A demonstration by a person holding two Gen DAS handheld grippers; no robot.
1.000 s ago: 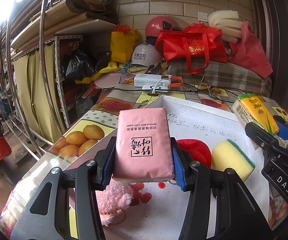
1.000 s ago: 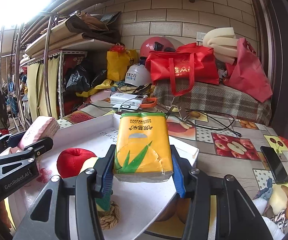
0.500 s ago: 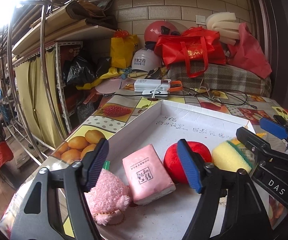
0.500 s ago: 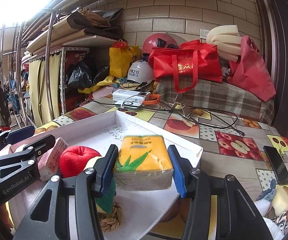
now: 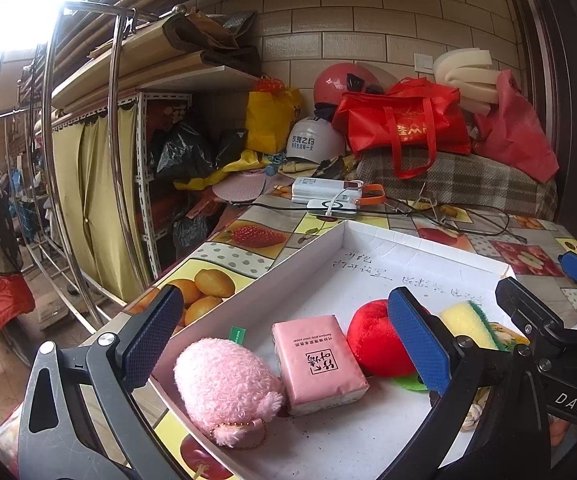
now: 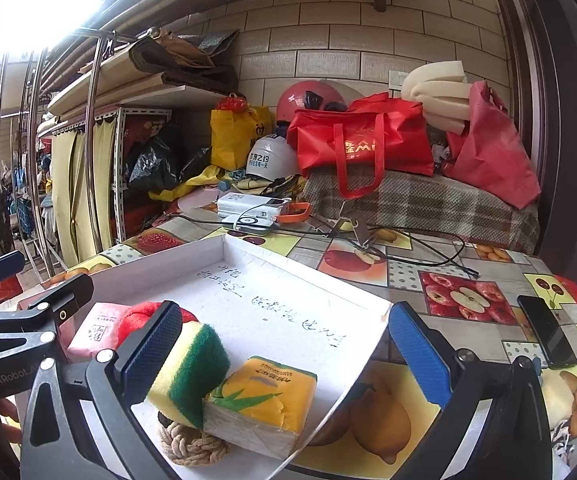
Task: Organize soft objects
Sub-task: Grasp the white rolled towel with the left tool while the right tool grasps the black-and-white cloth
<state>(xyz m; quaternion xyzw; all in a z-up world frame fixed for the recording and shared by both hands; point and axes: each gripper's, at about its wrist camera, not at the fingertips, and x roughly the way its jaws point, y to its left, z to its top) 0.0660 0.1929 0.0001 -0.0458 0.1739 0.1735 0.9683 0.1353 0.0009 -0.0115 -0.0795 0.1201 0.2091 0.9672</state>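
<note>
The pink tissue pack (image 5: 318,362) lies flat in the white tray (image 5: 408,246), between the pink plush toy (image 5: 224,386) on its left and the red plush apple (image 5: 376,338) on its right, touching or nearly touching both. Past the apple sits the yellow sponge (image 5: 466,322) with its green scouring edge. From my right side, the yellow tissue pack (image 6: 262,400) rests near the tray's front right edge, leaning against that sponge (image 6: 190,368), and a knotted rope ball (image 6: 192,446) pokes out from beneath the two.

My left tongs (image 5: 284,344) are spread wide, the blue pads (image 5: 416,338) standing clear on either side of the pink pack and holding nothing. My right tongs (image 6: 284,354) are spread wide too, with the yellow pack and sponge low between them, untouched as far as I can tell.

The tray has dark handwriting (image 6: 288,308) on its floor and sits on a table covered in a fruit-print cloth (image 6: 464,300). A black phone (image 6: 546,332) lies on the cloth to the right. At the far end are a white power bank (image 5: 324,194) with cables, a white helmet (image 5: 314,142), a red helmet (image 5: 340,82), a red tote bag (image 5: 404,124) and a yellow bag (image 5: 270,120) against the brick wall.
</note>
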